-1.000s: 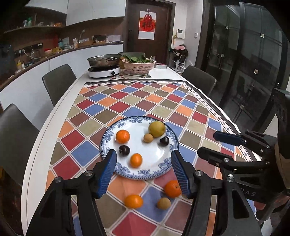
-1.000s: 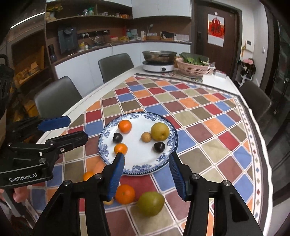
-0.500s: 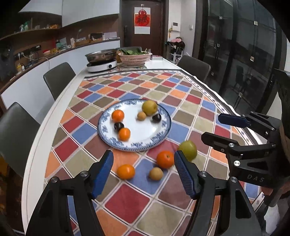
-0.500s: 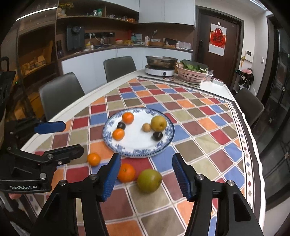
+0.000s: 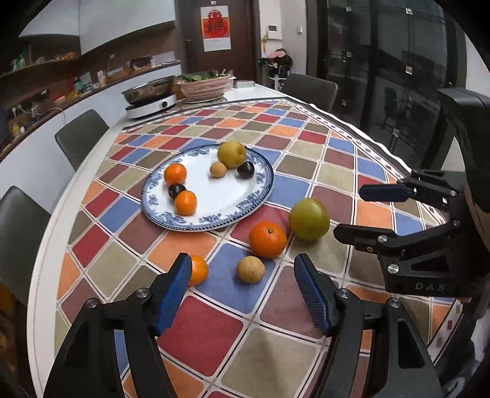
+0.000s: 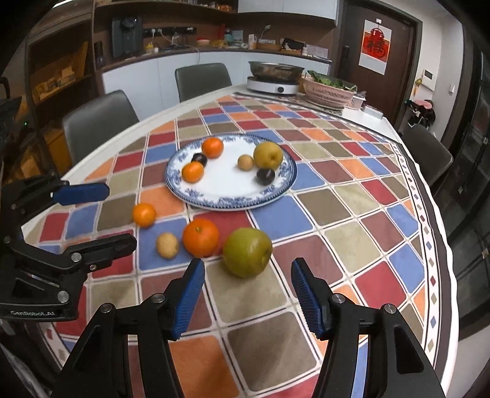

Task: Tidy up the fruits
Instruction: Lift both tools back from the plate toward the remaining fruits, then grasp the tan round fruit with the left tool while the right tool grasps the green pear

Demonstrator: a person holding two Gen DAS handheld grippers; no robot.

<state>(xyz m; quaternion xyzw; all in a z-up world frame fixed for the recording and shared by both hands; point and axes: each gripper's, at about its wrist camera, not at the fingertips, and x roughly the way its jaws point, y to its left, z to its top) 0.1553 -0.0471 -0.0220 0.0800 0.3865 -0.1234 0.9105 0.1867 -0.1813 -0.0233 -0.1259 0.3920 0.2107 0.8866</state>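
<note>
Fruit loose beside plate [image 5: 263, 186], bare cloth [image 6: 266, 346] toward near edge, both hand-held grippers [image 5: 242, 294] [image 6: 248, 290] part-open, empty

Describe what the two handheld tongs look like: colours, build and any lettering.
Both tongs share one build: black angular plastic arms joined with silver round-headed screws, each ending in a flat blue ribbed pad. The left tongs carry white "GenRobot.AI" lettering on the body, seen from the right wrist view. The right tongs show pale "DAS" lettering, seen from the left wrist view. No cables or sleeves are visible.

"GenRobot.AI" on left gripper [image 6: 101, 215] body | "DAS" on right gripper [image 5: 364, 214] body | red poster [image 5: 215, 27]: character unreadable
</note>
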